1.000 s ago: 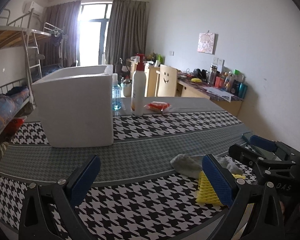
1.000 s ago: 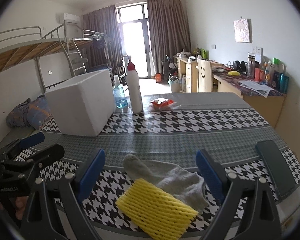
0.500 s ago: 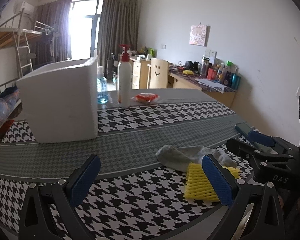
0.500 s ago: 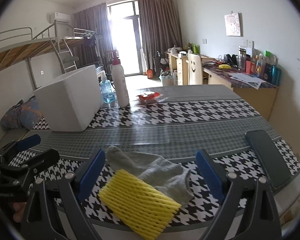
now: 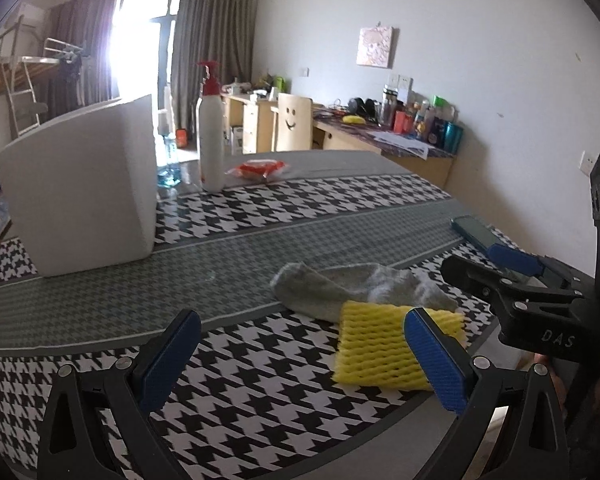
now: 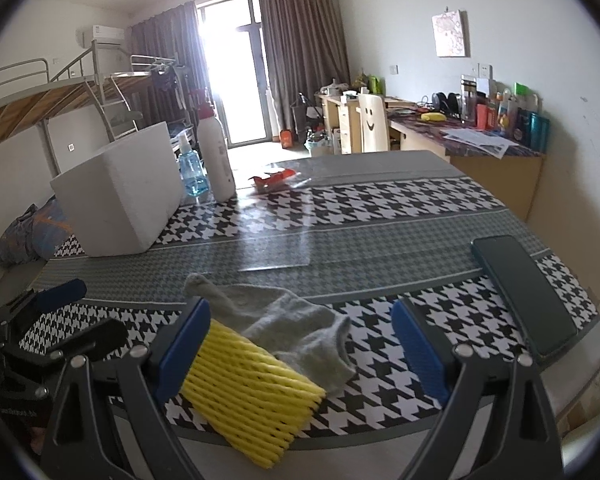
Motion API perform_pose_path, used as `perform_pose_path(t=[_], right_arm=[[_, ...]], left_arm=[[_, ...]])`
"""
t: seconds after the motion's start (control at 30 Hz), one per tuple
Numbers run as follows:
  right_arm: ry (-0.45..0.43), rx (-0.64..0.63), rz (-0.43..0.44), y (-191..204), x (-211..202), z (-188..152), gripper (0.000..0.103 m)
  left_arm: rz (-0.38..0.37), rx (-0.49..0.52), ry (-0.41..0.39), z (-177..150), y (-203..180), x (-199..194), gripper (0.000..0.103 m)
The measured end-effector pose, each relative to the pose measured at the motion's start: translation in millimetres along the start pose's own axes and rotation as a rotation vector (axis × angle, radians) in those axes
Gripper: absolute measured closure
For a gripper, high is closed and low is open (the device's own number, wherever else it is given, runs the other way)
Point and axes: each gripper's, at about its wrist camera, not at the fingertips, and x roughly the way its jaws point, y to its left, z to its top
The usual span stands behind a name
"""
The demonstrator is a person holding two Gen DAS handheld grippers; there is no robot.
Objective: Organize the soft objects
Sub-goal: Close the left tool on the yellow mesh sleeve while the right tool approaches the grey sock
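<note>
Both tools spread wide and gripping nothing, poised low at the near edge of the houndstooth table. Right gripper lined up on the soft pile: yellow foam net closest to the edge, with one corner tucked under the grey sock, which lies crumpled just behind it and partly across it. Left blue pad of that gripper in front of the net's near corner, apart from it as far as can be told, probably to straddle the pile before closing. Left gripper off to the left of the sock, its right pad overlapping the net only in line of sight, seemingly waiting its turn. White foam box standing well beyond the sock, toward the far left of the table, open top facing up and so the likely destination for the soft items. Pump bottle, small blue bottle and red wrapper clustered just right of the box, out of the working lane. Dark phone flat to the right of the sock, near the edge, worth avoiding on any sweep. Nothing lifted yet; sorting judged barely begun.
</note>
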Motion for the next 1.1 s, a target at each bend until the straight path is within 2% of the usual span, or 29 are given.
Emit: perform_pose_path(t=[0.4, 0.7, 0.77, 0.83, 1.1], right_arm=[[0.024, 0.025, -0.027, -12, 4, -5, 0.009], [0.046, 0.048, -0.021, -18, 12, -9, 0.009], [0.05, 0.05, -0.019, -18, 14, -10, 0.009], [0.055, 0.05, -0.014, -18, 15, -11, 0.009], [0.06, 0.061, -0.01, -22, 16, -14, 0.009]], left_arm=[[-0.066, 0.021, 0.102, -8, -15, 28, 0.003], [-0.109, 0.021, 0.193, -14, -22, 49, 0.021], [-0.111, 0.03, 0.197, -15, -25, 51, 0.023], [-0.123, 0.042, 0.203, -14, -28, 53, 0.033], [-0.132, 0.078, 0.23, -18, -40, 61, 0.05]])
